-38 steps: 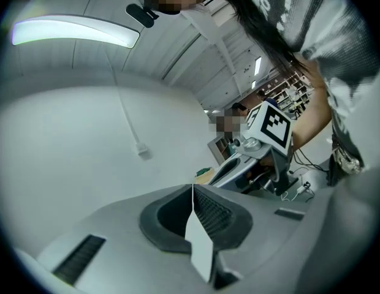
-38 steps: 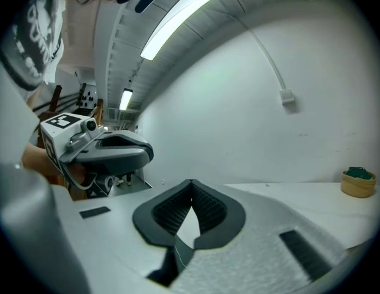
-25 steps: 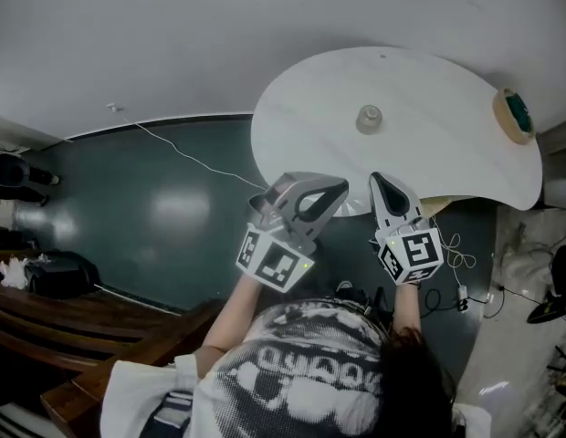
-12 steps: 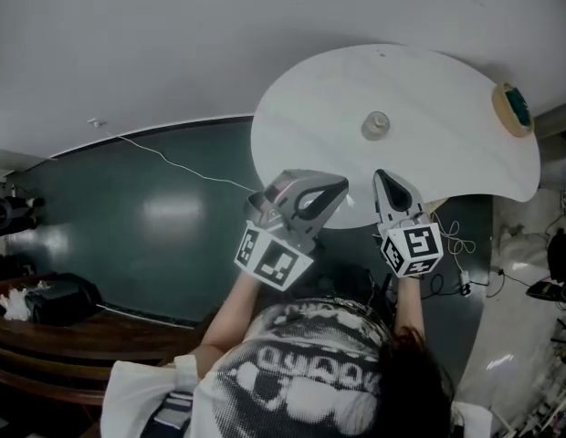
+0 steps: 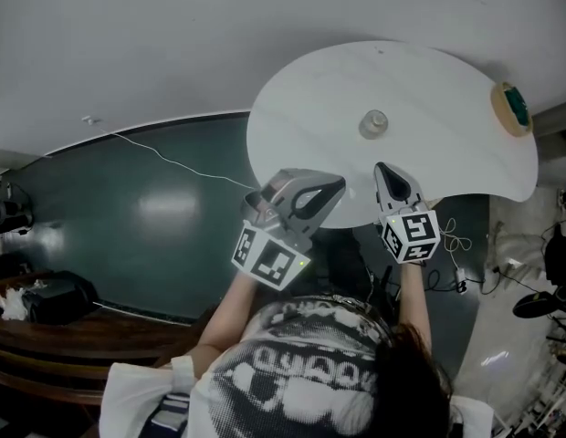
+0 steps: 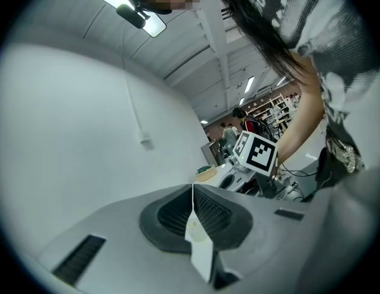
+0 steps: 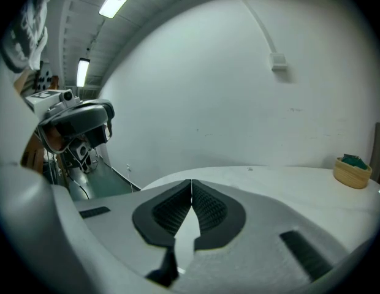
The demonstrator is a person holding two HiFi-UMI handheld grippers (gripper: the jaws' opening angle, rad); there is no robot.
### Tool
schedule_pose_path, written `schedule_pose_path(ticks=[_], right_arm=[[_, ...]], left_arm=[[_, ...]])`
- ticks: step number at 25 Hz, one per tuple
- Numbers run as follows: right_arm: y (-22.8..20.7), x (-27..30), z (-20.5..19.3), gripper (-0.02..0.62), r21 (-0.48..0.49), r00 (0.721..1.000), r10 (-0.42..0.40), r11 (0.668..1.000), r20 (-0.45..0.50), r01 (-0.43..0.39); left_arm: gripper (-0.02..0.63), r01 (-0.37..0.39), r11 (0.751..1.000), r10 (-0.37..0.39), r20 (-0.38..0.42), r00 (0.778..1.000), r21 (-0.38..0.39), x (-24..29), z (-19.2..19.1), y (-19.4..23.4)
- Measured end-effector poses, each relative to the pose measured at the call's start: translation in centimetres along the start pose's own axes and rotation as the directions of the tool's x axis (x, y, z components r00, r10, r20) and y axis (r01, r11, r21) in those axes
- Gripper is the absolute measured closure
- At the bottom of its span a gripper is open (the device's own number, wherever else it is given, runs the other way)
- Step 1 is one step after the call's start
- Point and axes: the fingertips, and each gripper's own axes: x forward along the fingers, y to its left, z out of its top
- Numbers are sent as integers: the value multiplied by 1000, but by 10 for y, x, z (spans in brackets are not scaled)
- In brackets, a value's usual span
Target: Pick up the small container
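While the head view shows the small container (image 5: 373, 123) on the tabletop (image 5: 447, 144), the gripper views show left tongs (image 6: 193, 188) and right tongs (image 7: 191, 182) closed, empty.

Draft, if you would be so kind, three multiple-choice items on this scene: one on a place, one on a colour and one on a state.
1. Where does the small container stand?
A) near the middle of the table
B) at the table's very edge
C) lifted clear of the table

2. What colour is the table top?
A) dark green
B) white
C) brown

3. How do the fingers of the right gripper stand?
A) wide apart
B) closed on the container
C) closed together on nothing

Answers:
1 A: the head view shows it standing mid-table.
2 B: the top looks white in the head view and the right gripper view.
3 C: the right gripper view shows the fingers meeting, with only the table beyond.
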Motion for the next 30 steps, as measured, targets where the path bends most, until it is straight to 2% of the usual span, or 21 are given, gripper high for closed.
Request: schedule_pose_path(ticks=[11,17,21,27,30], right_arm=[[-41,38,-34,583,-41,996,46,998,-74,-49],[-68,64,-55,539,-66,990,62,995,-128,-71],[-83,84,-66,469,-50,984,81,995,-156,-90],[-93,113,-89,295,-34,967,135,989,-217,-146],[-93,125,-95,259,-43,961,154,985,-229,-168]], left_arm=[[600,-71,997,70,-42,997,-24,27,-4,6],[600,-89,996,87,-75,993,-24,45,-9,7],[600,-109,994,106,-95,990,-27,55,-10,13],[600,-145,989,142,-124,982,-21,65,-13,23],[600,-166,986,162,-140,977,-20,65,-15,27]])
